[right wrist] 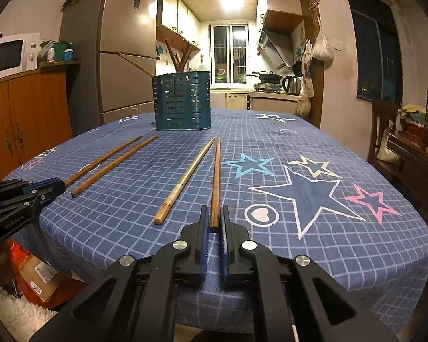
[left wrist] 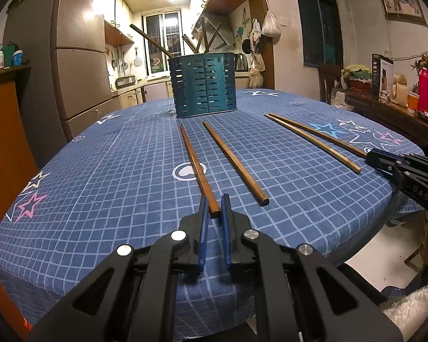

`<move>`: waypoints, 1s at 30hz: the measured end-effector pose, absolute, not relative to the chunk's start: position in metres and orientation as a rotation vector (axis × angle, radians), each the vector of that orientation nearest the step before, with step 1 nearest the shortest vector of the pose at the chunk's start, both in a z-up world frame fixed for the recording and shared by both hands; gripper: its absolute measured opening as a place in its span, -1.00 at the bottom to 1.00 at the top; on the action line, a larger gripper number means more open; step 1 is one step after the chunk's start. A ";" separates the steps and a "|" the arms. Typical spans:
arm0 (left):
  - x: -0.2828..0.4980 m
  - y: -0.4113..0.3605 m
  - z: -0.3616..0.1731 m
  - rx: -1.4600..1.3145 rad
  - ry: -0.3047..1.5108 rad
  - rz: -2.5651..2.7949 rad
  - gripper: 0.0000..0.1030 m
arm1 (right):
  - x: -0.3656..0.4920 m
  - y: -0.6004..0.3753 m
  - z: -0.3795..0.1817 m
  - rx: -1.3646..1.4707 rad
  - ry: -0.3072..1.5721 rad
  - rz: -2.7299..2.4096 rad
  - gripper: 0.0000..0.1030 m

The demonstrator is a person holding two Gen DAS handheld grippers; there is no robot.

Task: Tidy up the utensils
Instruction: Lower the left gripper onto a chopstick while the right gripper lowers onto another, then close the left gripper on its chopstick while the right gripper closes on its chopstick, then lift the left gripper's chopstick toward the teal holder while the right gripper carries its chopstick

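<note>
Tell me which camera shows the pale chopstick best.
Right wrist view: the pale chopstick lies whole and near, just left of the right gripper. The left wrist view shows it farther off to the right, thinner.

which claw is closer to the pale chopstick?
Right. The right claw grips the dark chopstick lying just beside the pale chopstick; the left claw is two chopsticks farther away.

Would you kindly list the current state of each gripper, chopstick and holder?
Left gripper: shut on leftmost chopstick.
Right gripper: shut on rightmost chopstick.
Second chopstick: lying loose.
Pale chopstick: lying loose.
Holder: upright, some chopsticks inside.
</note>
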State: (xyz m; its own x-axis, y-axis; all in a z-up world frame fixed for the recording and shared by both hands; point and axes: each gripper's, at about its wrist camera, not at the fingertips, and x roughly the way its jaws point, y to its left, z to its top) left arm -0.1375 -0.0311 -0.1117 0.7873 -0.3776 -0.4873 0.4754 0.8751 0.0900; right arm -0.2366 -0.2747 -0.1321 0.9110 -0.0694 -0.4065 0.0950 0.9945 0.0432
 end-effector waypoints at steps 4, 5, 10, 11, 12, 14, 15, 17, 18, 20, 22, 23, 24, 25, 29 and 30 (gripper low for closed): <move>-0.138 -0.028 -0.112 0.208 0.477 -0.465 -0.86 | -0.239 -0.273 -0.131 0.072 0.426 -0.103 -0.85; -0.138 -0.027 -0.112 0.205 0.477 -0.465 -0.87 | -0.240 -0.273 -0.130 0.076 0.429 -0.105 -0.85; -0.137 -0.025 -0.111 0.197 0.482 -0.468 -0.87 | -0.240 -0.276 -0.129 0.106 0.440 -0.107 -0.86; -0.137 -0.025 -0.111 0.197 0.483 -0.467 -0.88 | -0.240 -0.277 -0.129 0.120 0.444 -0.105 -0.86; -0.137 -0.024 -0.111 0.196 0.483 -0.467 -0.88 | -0.240 -0.278 -0.128 0.130 0.446 -0.103 -0.86; -0.137 -0.023 -0.110 0.198 0.481 -0.458 -0.88 | -0.241 -0.280 -0.127 0.146 0.451 -0.102 -0.86; -0.137 -0.022 -0.108 0.196 0.477 -0.454 -0.88 | -0.241 -0.281 -0.127 0.153 0.453 -0.102 -0.86; -0.139 -0.020 -0.103 0.193 0.461 -0.447 -0.88 | -0.243 -0.283 -0.127 0.163 0.454 -0.105 -0.86; -0.141 -0.018 -0.101 0.195 0.451 -0.443 -0.89 | -0.245 -0.284 -0.125 0.167 0.452 -0.107 -0.86; -0.143 -0.017 -0.097 0.199 0.436 -0.437 -0.89 | -0.248 -0.285 -0.122 0.173 0.445 -0.112 -0.86; -0.144 -0.014 -0.091 0.198 0.420 -0.427 -0.89 | -0.252 -0.287 -0.118 0.176 0.436 -0.116 -0.86; -0.145 -0.012 -0.088 0.191 0.412 -0.422 -0.89 | -0.254 -0.287 -0.115 0.175 0.430 -0.118 -0.86; -0.145 -0.010 -0.084 0.185 0.405 -0.418 -0.89 | -0.255 -0.288 -0.112 0.173 0.424 -0.120 -0.86; -0.145 -0.009 -0.081 0.180 0.400 -0.415 -0.89 | -0.257 -0.289 -0.109 0.171 0.414 -0.123 -0.86; -0.147 -0.003 -0.072 0.170 0.371 -0.404 -0.89 | -0.263 -0.293 -0.097 0.167 0.390 -0.134 -0.86; -0.148 -0.002 -0.069 0.169 0.365 -0.402 -0.89 | -0.264 -0.294 -0.094 0.165 0.384 -0.138 -0.86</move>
